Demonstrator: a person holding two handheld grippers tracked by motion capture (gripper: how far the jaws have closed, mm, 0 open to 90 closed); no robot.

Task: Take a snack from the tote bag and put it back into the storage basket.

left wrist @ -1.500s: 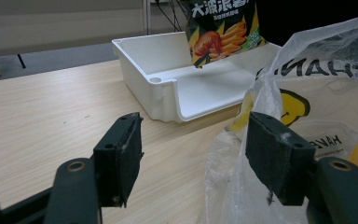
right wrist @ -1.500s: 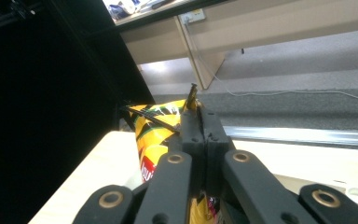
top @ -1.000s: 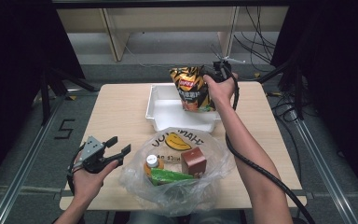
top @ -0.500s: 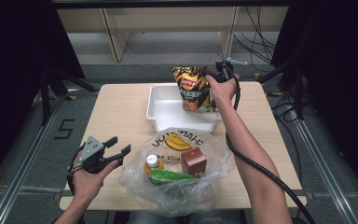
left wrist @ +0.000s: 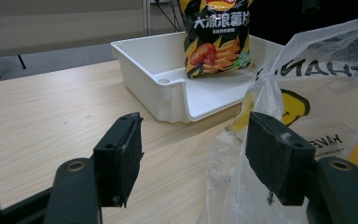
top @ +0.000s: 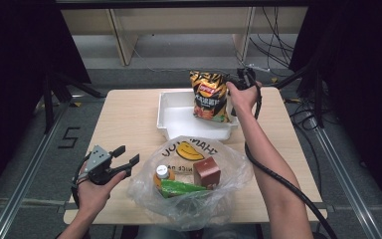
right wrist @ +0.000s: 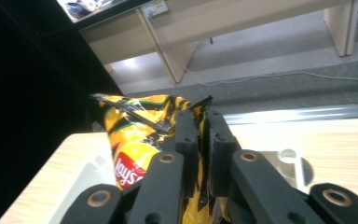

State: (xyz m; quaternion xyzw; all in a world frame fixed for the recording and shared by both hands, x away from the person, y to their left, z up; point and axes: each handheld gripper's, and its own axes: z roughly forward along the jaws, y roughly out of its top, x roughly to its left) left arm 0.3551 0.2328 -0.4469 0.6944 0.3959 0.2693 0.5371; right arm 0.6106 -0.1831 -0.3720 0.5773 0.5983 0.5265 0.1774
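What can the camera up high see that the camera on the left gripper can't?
The high view alone shows the person's arms, the right gripper pinching the chip bag's top corner, the little bottle, the brown box and the green packet inside the plastic bag.

The left gripper view alone shows its own black fingers up close, standing open with nothing between them.

Both show the chip bag hanging over the white bin, the plastic bag and the table.

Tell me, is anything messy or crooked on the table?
Nothing is spilled or broken. The chip bag hangs upright over the white bin, pinched at its top edge by the right gripper, whose jaws have just begun to open. The plastic bag lies rumpled, groceries inside.
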